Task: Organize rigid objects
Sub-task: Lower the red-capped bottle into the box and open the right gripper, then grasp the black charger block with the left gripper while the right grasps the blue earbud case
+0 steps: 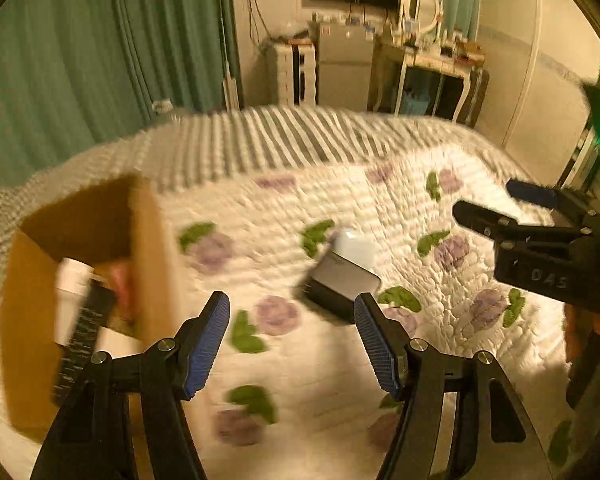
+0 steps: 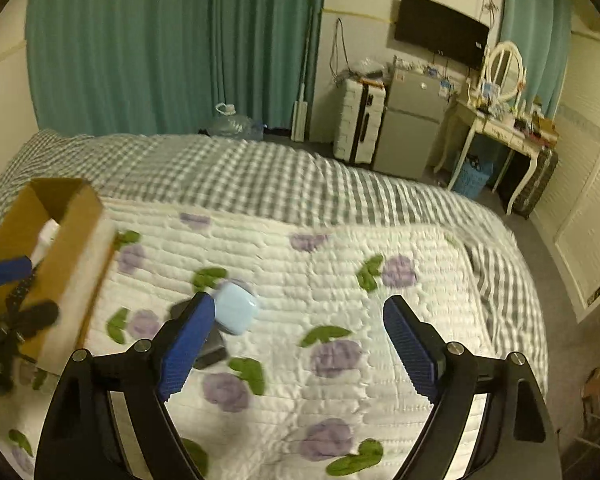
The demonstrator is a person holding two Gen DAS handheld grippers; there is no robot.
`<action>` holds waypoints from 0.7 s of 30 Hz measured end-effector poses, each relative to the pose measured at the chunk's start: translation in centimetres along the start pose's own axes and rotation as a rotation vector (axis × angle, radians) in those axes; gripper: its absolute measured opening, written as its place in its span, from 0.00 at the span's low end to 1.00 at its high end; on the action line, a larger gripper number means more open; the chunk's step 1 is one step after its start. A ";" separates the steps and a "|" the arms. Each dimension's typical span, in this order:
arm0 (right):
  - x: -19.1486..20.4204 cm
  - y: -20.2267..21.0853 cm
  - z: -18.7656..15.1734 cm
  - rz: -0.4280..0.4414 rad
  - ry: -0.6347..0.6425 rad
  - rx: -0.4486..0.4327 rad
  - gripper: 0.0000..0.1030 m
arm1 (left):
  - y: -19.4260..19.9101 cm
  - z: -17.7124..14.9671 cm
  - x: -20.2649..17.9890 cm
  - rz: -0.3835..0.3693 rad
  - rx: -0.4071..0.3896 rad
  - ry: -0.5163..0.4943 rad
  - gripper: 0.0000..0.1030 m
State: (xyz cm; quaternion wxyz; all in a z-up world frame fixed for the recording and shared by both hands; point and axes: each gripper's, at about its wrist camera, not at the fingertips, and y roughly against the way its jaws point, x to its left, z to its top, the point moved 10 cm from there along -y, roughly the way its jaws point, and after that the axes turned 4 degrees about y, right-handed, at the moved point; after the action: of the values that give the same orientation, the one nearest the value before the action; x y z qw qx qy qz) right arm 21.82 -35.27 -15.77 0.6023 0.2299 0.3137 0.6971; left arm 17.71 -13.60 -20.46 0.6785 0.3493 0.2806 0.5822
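Note:
A brown cardboard box (image 1: 152, 256) stands open on the floral quilt at the left; it also shows in the right wrist view (image 2: 74, 236). Inside it lie a white item (image 1: 70, 292) and a black strip (image 1: 86, 328). A pale blue case (image 1: 354, 246) rests against a dark grey flat box (image 1: 340, 280) on the quilt; both show in the right wrist view, the case (image 2: 236, 308) over the dark box (image 2: 212, 350). My left gripper (image 1: 294, 340) is open and empty, just short of the dark box. My right gripper (image 2: 300, 344) is open and empty; it appears at the right in the left wrist view (image 1: 488, 206).
The bed has a white quilt (image 2: 340, 280) with purple flowers and a grey checked sheet (image 2: 240, 176) behind. Beyond the bed are green curtains (image 2: 140, 48), a water jug (image 2: 232, 122), a white suitcase (image 2: 358, 124), a small fridge (image 2: 410, 128) and a dressing table (image 2: 500, 128).

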 end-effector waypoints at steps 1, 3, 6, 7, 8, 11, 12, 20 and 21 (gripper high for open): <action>-0.5 -0.6 -0.3 0.000 -0.001 0.008 0.84 | -1.1 -0.3 -0.6 0.001 0.020 0.006 0.66; -1.2 -1.4 -0.9 0.007 -0.006 0.016 0.84 | -3.7 -1.0 -1.8 0.002 0.062 0.018 0.66; -2.2 -2.6 -1.7 0.007 -0.008 0.041 0.84 | -7.0 -1.3 -3.7 -0.001 0.097 0.032 0.66; -2.7 -2.9 -1.9 0.009 -0.019 0.049 0.84 | -7.9 -1.3 -4.0 0.012 0.104 0.034 0.66; -3.0 -3.0 -2.1 0.014 -0.031 0.052 0.84 | -8.9 -1.2 -4.2 0.033 0.107 0.046 0.66; -4.2 -3.7 -2.6 0.032 -0.091 0.066 0.84 | -10.4 -0.9 -4.6 0.041 0.091 0.099 0.71; -4.5 -3.8 -2.7 0.027 -0.100 0.069 0.84 | -10.5 -0.8 -4.6 0.055 0.083 0.108 0.72; -4.2 -4.8 -3.5 0.024 -0.088 0.104 0.84 | -12.5 -2.4 -2.9 0.116 0.100 0.150 0.77; -4.1 -4.7 -3.5 0.021 -0.081 0.103 0.84 | -12.2 -2.4 -2.8 0.094 0.090 0.141 0.76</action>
State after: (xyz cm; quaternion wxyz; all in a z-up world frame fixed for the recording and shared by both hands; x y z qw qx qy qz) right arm 23.36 -39.46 -21.35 0.5948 0.2917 0.3220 0.6763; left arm 22.61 -16.93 -31.73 0.6126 0.3503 0.3367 0.6234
